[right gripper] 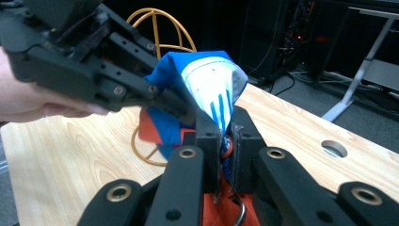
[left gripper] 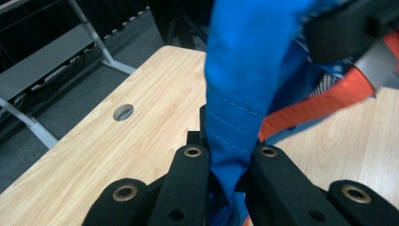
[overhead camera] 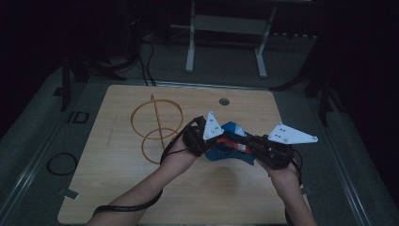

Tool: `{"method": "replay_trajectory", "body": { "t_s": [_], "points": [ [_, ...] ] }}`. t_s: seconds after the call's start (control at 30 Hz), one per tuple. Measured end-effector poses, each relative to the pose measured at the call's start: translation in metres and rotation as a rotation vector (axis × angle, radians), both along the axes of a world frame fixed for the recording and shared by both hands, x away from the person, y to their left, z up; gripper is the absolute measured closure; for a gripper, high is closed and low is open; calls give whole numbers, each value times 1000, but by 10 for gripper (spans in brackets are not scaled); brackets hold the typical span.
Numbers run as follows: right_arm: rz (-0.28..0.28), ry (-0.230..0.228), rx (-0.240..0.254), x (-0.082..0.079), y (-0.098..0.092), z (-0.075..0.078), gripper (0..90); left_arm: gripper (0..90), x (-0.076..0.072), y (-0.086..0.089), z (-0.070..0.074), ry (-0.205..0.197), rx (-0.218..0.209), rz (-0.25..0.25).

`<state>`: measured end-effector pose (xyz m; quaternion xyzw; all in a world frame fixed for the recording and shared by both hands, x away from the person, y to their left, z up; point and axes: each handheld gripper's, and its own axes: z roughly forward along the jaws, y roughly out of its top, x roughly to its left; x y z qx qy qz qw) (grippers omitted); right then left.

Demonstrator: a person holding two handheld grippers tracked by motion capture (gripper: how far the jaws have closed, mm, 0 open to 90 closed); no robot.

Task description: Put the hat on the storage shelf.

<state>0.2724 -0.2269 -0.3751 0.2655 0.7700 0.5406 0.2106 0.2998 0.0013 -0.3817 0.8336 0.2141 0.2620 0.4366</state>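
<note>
Dark room, pale wooden tabletop (overhead camera: 117, 188): the blue cloth bag (overhead camera: 230, 143) hangs just above it, stretched between the left hand-held gripper (left gripper: 230, 160) and right hand-held gripper (right gripper: 226, 136), each clamped on an edge, facing inward.

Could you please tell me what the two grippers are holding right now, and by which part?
Both hold the blue cloth bag: the left gripper pinches a stitched blue edge, the right gripper a fold of blue and white fabric.
</note>
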Motion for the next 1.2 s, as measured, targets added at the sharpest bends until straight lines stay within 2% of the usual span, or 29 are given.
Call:
{"method": "replay_trajectory", "body": {
  "t_s": [0.1, 0.23, 0.37, 0.47, 0.5, 0.53, 0.6, 0.63, 0.7, 0.87, 0.9, 0.97, 1.0, 1.07, 1.1, 1.13, 1.17, 1.2],
  "points": [
    [10, -2, 2, -3, 1, -1, 845, 892, 2, 1, 4, -15, -13, 15],
    [26, -9, 8, -10, 5, -2, 845, 893, 1, -1, 8, -66, -36, 45],
    [47, -11, 9, -17, 11, -6, 840, 893, -1, -4, 11, -83, -53, 29],
    [70, 0, 24, -18, 14, -7, 810, 894, -4, -3, 12, -131, -49, 16],
    [77, 4, 31, -19, 13, -7, 790, 893, -4, -1, 12, -139, -57, 10],
    [82, 1, 33, -20, 12, -6, 759, 892, -4, 1, 12, -146, -79, -21],
    [98, 0, 31, -23, 10, -4, 712, 892, -6, 5, 13, -174, -94, -2],
    [94, -4, 37, -25, 9, -4, 685, 892, -6, 7, 14, -170, -111, -10],
    [107, -1, 61, -28, 5, -2, 660, 893, -7, 11, 15, -206, -125, 2],
    [128, -26, 129, -36, -10, 6, 483, 892, -5, 26, 18, -227, -186, -32],
    [127, -39, 130, -37, -14, 8, 457, 892, -4, 30, 19, -226, -208, -66],
    [123, -58, 123, -39, -20, 10, 417, 892, -2, 38, 19, -237, -226, -85],
    [126, -67, 122, -40, -23, 10, 402, 891, 1, 43, 19, -214, -262, -136],
    [121, -73, 104, -40, -26, 10, 409, 891, 3, 50, 19, -222, -293, -178],
    [116, -73, 95, -40, -27, 9, 417, 890, 6, 54, 18, -206, -321, -235],
    [116, -73, 91, -39, -28, 8, 418, 890, 6, 56, 17, -220, -339, -253],
    [116, -73, 91, -39, -28, 8, 418, 890, 6, 56, 17, -220, -339, -253],
    [120, -65, 89, -38, -28, 7, 422, 890, 7, 58, 16, -216, -354, -308]
  ]
}}
